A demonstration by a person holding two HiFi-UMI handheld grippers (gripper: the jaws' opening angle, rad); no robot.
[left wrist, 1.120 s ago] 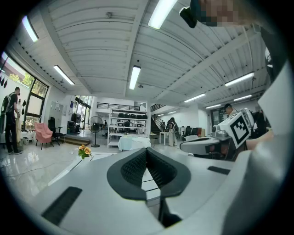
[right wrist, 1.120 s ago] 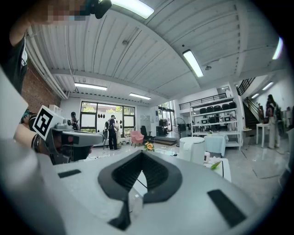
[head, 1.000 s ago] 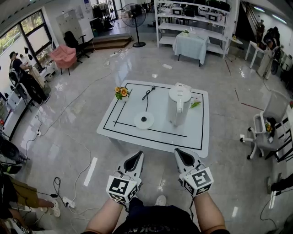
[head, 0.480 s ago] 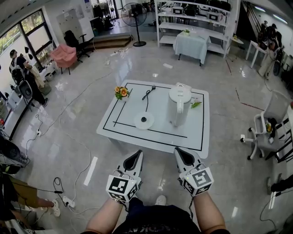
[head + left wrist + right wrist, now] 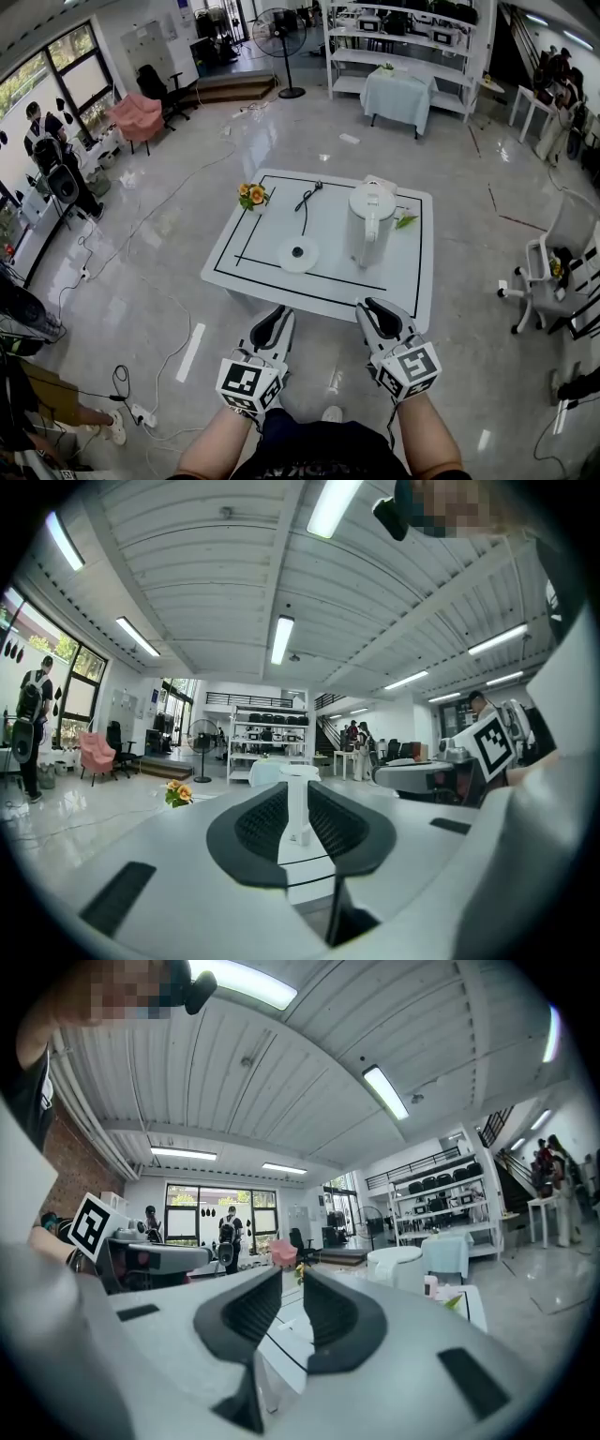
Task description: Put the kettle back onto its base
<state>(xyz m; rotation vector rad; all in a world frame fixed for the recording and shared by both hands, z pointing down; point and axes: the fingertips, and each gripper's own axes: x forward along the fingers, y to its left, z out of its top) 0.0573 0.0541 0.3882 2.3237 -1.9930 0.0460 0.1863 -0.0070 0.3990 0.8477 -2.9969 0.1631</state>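
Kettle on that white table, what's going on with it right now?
A person stands at a low white table with a claw in each hand. The kettle sits on the table to the right of its round base, apart from it, so it is not yet back on. The left claw and right claw hover short of the table's near edge, both empty; their jaws have just been opening and stand slightly apart.
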